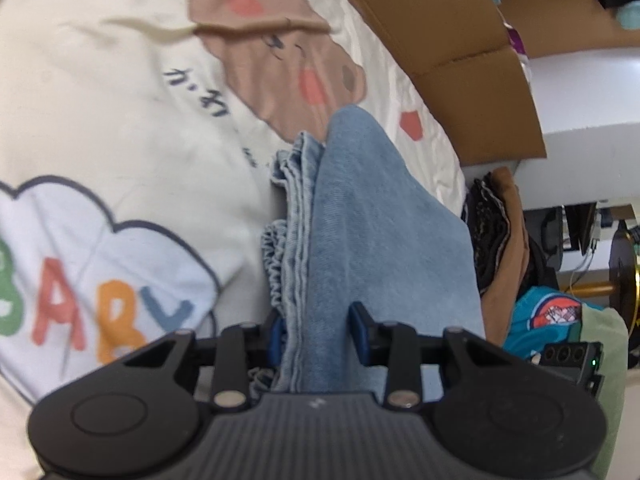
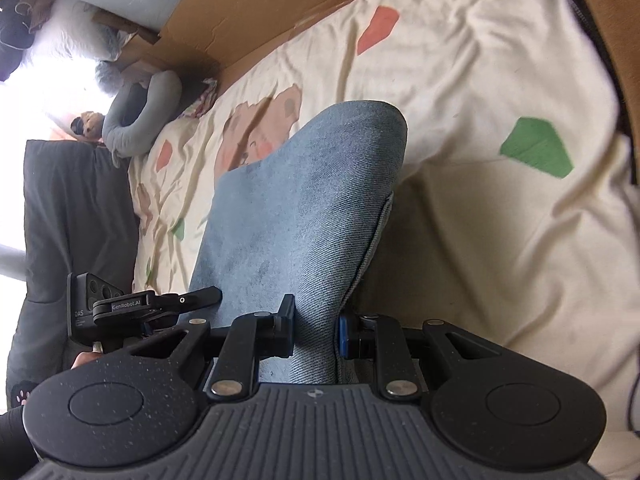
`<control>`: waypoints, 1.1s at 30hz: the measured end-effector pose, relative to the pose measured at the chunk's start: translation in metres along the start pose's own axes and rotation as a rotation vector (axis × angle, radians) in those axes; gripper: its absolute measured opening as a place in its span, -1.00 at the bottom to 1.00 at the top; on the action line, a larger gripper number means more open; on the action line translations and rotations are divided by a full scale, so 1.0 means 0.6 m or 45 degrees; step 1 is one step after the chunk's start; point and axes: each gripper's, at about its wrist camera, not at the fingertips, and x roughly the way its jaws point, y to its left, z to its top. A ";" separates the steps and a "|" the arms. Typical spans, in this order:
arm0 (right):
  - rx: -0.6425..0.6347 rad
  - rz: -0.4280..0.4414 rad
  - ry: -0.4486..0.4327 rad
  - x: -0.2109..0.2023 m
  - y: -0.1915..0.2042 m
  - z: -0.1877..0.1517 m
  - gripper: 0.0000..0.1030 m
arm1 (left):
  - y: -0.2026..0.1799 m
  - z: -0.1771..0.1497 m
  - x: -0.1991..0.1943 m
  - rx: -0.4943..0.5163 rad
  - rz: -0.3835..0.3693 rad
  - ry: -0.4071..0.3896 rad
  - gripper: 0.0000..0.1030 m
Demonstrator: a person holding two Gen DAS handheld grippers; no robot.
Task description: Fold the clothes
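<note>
— What did your left claw (image 1: 318,334) have?

— The jeans (image 1: 360,216). My blue pads (image 1: 359,330) stood on either side of a thick fold of denim, seams and gathered waistband bunched on the left of it. The jaws were pinched on that fold, not together, since the cloth filled the gap between them.

— And the right claw (image 2: 314,332)?

— Also clamped on the jeans (image 2: 296,216). A narrower bundle ran between my two pads there, and the denim rose forward from the grip in a rounded hump, lifted off the bed.

— Where did the jeans sit, then?

— Hanging from both of my claws above the quilt (image 1: 100,92). In the left view the far end drooped onto the cream quilt, just beside the brown bear print (image 1: 280,68). The cloud patch with coloured letters (image 1: 100,276) lay to the left of it.

— Anything else near?

— A cardboard sheet (image 1: 448,36) ran along the far edge of the bed. A pile of dark and brown clothes (image 1: 500,236) lay just right of the denim in the left view. From the right claw I saw my other claw low on the left, and a grey pillow (image 2: 136,120) at the bed's far end.
</note>
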 end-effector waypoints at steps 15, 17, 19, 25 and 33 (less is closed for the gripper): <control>0.046 -0.084 -0.013 -0.013 -0.052 -0.002 -0.56 | -0.039 0.004 0.045 0.107 0.006 0.075 -0.13; 0.052 -0.101 -0.003 -0.008 -0.058 -0.003 -0.49 | -0.042 0.002 0.045 0.133 0.013 0.078 -0.02; 0.055 -0.112 -0.001 -0.004 -0.063 -0.004 -0.39 | -0.043 0.001 0.046 0.149 0.011 0.077 0.07; 0.048 -0.111 0.003 0.005 -0.074 -0.009 -0.28 | -0.028 0.012 0.051 0.128 -0.019 0.069 0.23; 0.118 -0.058 -0.013 0.022 -0.102 -0.015 -0.27 | -0.005 0.014 0.064 0.083 -0.100 0.080 0.34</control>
